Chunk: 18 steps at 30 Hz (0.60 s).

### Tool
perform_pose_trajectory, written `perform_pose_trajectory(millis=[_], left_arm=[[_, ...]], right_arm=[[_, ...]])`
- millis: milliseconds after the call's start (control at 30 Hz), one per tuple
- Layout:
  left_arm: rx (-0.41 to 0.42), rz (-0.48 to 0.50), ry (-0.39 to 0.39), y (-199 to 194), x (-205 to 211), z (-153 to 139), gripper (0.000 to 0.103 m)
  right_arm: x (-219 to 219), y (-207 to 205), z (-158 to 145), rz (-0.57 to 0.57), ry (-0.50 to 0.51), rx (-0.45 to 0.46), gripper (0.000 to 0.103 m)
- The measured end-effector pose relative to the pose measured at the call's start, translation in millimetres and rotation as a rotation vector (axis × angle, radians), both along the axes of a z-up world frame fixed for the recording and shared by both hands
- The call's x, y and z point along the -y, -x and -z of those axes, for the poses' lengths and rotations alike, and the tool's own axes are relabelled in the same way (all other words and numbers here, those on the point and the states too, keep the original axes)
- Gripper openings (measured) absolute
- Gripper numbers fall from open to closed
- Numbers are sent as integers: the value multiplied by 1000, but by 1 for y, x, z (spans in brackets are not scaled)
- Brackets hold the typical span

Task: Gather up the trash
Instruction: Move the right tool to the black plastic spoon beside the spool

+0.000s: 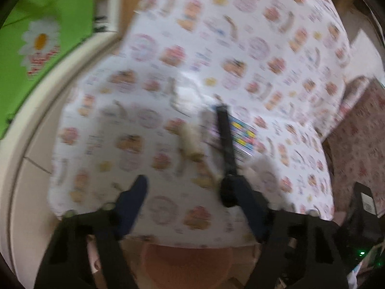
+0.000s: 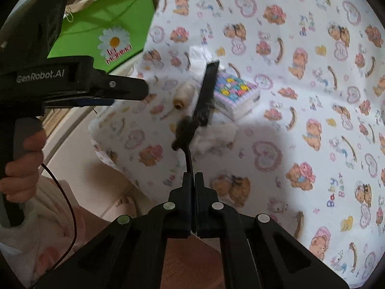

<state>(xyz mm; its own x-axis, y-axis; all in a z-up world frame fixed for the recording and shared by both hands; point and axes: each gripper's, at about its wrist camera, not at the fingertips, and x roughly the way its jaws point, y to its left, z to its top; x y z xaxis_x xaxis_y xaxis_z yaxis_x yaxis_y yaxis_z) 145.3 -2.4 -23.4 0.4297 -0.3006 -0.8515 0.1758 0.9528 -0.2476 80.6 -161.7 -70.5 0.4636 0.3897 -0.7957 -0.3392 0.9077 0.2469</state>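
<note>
a table under a bear-print cloth (image 2: 300,125) filled most of both views, with a green bin (image 2: 113,24) bearing a daisy sticker standing off its far left corner. on the cloth lay the trash, bunched together: a small pack with a coloured-squares print (image 2: 237,91), crumpled white tissue (image 2: 199,54) behind it, more white tissue (image 2: 216,136) in front, and a pale roll-shaped scrap (image 2: 184,94) just left. the right gripper (image 2: 193,177) was clenched on the thin handle of a black brush-like tool (image 2: 207,84), which slanted up over the scraps; whether its head touched the cloth couldn't be told. the left gripper (image 1: 185,192), held in a person's hand (image 2: 24,163), had its jaws parted with nothing between them, hovering near the table's near-left edge; that view was blurred. step in hand looked like gathering the scraps with the tool, nothing binned yet. next move probably called for dragging the tool through the pile toward the left edge, or the left jaws closing on the roll scrap, then carrying it to the bin.
</note>
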Motion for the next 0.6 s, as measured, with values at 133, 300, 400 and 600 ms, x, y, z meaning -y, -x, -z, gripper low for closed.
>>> perform_pose_trajectory(millis=[133, 300, 400, 600], left_arm=[[-29, 64, 12, 3, 24, 7, 43], [-41, 104, -39, 9, 43, 13, 36], [-1, 71, -135, 16, 46, 15, 36], [20, 54, -169, 17, 35, 16, 22]], right_arm=[[9, -1, 2, 4, -41, -24, 3], [18, -5, 1, 32, -47, -25, 3], [23, -6, -3, 45, -4, 7, 3], [41, -2, -10, 88, 6, 36, 4]])
